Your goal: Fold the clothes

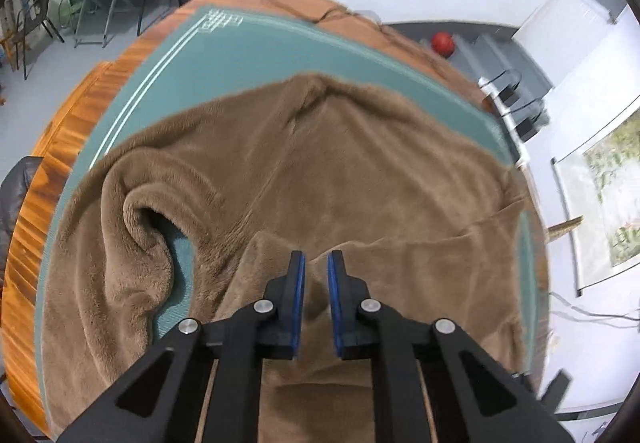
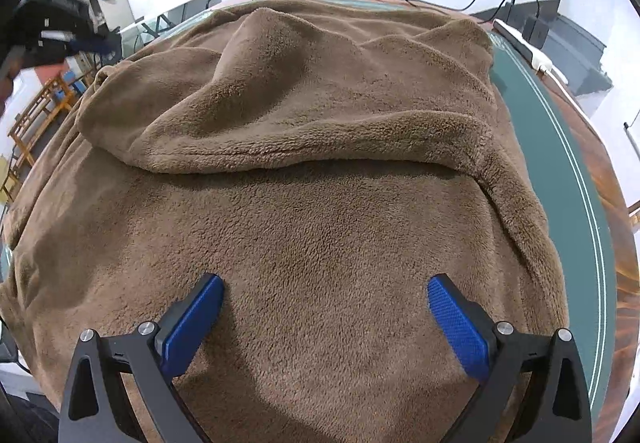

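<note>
Left wrist view: left gripper (image 1: 317,271) at bottom centre, blue pads (image 1: 298,299) drawn close, pinching a raised fold of the brown fleece garment (image 1: 360,171) between them. Rest of the garment spread across the middle of the frame over a teal mat (image 1: 248,47), one curled edge baring a strip of mat at centre left. Orange wooden table (image 1: 60,147) rimming the mat on the left. Red ball (image 1: 442,43) on the floor at upper right.

Right wrist view: right gripper (image 2: 325,297) at the bottom, jaws spread wide, holding nothing, blue pads (image 2: 192,323) just above flat fleece. Thick folded ridge of the garment crossing mid-frame above the fingertips. Teal mat showing along the right edge.
</note>
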`<state>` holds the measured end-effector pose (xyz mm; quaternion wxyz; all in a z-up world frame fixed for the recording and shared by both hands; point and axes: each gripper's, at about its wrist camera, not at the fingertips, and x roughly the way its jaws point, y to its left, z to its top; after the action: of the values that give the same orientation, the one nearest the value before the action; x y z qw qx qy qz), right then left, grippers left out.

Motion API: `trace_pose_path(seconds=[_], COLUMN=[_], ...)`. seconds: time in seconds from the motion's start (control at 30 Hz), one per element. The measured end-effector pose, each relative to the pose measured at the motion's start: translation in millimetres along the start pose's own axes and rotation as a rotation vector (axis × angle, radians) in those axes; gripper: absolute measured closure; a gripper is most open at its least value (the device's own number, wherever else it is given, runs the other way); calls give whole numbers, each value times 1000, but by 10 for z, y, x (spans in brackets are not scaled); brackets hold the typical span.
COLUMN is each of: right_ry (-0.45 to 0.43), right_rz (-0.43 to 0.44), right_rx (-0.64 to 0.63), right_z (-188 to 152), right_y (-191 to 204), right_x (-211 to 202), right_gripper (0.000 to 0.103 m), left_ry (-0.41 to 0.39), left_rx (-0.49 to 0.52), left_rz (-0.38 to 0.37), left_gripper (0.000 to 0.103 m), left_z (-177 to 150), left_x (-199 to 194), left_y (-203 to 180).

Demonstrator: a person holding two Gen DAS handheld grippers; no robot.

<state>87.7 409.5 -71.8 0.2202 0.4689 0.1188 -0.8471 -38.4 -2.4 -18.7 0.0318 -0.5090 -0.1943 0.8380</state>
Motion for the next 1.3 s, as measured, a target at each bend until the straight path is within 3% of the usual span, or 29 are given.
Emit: trace_pose_path(seconds=[0.43,0.73,1.17,1.3], right_ry=[-51,-61,-79,-36], right_rz=[26,58,122,194], right_rx=[-13,-20,-5,7], right_z=[-52,-87,-85,-21], right_y=[51,17,-55,-152], right_x=[-8,-35,-44,-73], right_gripper=[0,0,0,0], left_ry=[-97,-122,-224,-240], left_rx=[14,0,-40,-60], left_rz=[-46,-9,89,78], left_gripper=[89,89,89,89], left_z=[-98,-291,-622,-638], left_x=[-497,-678,-1193,-1336], left_y=[-407,-507,-653,-607])
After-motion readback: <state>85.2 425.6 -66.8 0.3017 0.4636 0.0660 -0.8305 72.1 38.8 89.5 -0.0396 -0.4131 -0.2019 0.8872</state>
